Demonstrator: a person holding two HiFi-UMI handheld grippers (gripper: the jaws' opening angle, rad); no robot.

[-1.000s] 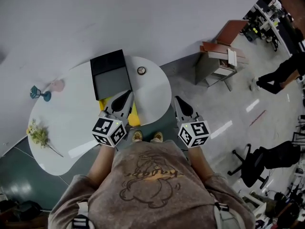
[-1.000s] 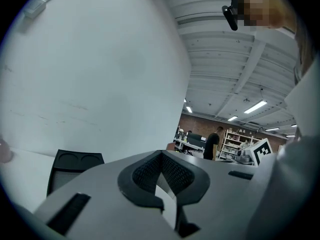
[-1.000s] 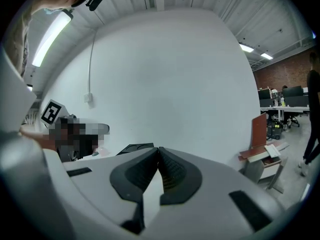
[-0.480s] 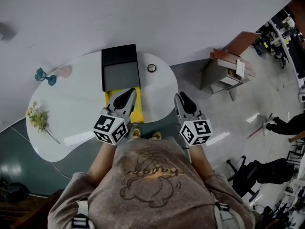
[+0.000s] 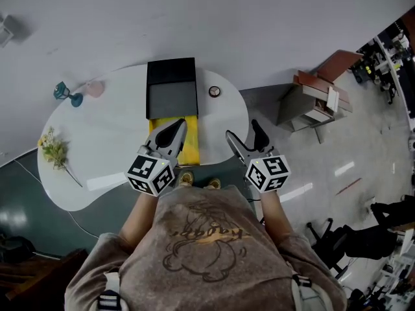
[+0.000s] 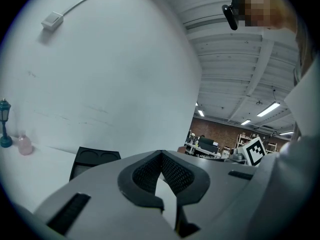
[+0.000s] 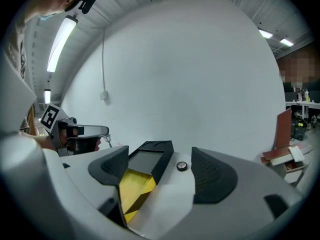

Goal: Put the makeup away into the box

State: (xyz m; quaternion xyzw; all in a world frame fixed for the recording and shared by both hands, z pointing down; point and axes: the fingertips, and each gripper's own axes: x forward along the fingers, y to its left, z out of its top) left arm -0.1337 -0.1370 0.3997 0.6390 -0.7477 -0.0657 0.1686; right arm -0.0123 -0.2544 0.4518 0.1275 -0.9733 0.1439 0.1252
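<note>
workshop-office: swivel chair, cluttered workbenches

A white, rounded table is being backed by a plain pale wall, down which a thin cable is being led to a small box. The table is being carried by a dark green patch of floor. Beyond it, a pale glossy floor is being streaked by reflected light. A grey cabinet with a reddish-brown top is being kept to the right of the table, near the wall. A black office chair is being left well apart on the glossy floor. Overhead, a ribbed white ceiling is being lit by long strip lights, and a brick wall is being shown far behind.
</note>
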